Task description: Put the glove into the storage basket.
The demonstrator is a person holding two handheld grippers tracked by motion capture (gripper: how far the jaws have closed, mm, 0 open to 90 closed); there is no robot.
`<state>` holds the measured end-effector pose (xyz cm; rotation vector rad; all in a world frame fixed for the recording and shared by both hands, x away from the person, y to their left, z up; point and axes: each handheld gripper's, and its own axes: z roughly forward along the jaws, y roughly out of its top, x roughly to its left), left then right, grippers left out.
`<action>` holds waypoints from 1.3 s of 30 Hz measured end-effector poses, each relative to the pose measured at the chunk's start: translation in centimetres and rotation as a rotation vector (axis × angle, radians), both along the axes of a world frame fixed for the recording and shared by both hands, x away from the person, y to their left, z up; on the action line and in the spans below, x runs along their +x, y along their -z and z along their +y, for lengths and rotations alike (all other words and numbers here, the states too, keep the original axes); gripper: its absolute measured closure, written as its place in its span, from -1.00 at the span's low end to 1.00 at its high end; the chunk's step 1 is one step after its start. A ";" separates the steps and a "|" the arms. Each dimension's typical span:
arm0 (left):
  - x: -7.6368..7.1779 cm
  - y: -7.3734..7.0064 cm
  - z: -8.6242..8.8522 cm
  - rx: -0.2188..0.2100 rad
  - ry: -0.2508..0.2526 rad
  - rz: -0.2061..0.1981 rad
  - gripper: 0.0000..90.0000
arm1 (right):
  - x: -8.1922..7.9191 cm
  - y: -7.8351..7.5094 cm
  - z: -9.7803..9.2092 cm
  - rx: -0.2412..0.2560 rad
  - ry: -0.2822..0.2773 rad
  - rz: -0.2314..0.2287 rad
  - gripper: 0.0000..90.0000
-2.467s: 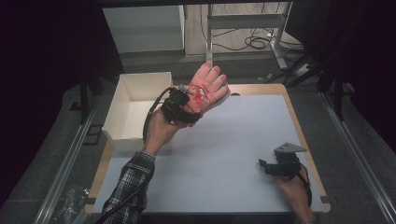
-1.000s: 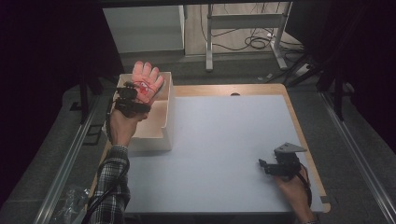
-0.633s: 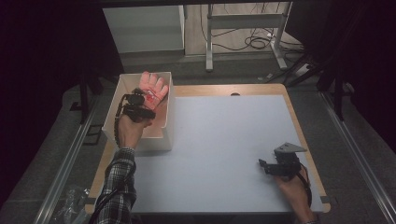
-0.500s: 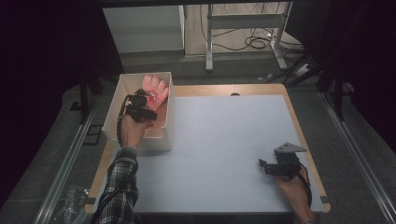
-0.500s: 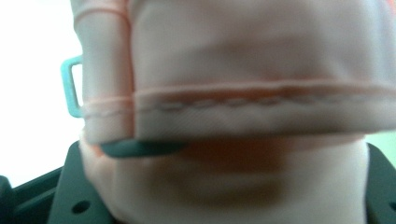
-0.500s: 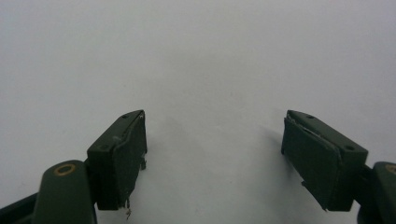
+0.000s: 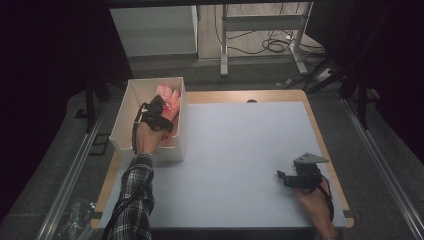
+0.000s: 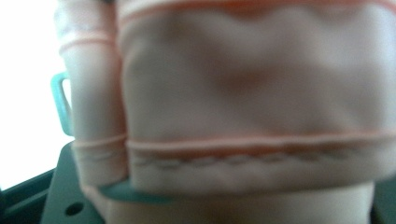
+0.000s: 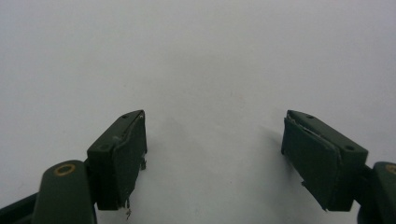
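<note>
Pink glove (image 7: 170,97) now lower inside white box (image 7: 172,150), in left tongs (image 7: 159,106).

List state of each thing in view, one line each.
pink glove: held by the left gripper, lowered into the box.
white box: open-topped, upright at the table's left edge.
left gripper: shut on the glove.
right gripper: open, empty, over the bare table.

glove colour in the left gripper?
Pale pink glove with orange-pink seams; the left gripper view shows it best.
</note>
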<state>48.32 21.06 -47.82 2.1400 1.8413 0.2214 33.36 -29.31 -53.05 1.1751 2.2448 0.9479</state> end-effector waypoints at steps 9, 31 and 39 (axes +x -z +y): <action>0.3 0.6 -0.2 -0.014 0.000 0.037 -0.59 | 0.0 0.0 0.0 0.000 0.000 0.000 -0.50; -1.2 -1.6 0.9 -0.020 0.024 -0.056 -0.89 | 0.0 0.0 0.0 0.000 0.000 0.000 -0.50; -2.2 -2.9 1.5 -0.028 0.043 -0.124 -0.91 | 0.0 0.0 0.0 -0.001 0.000 -0.001 -0.50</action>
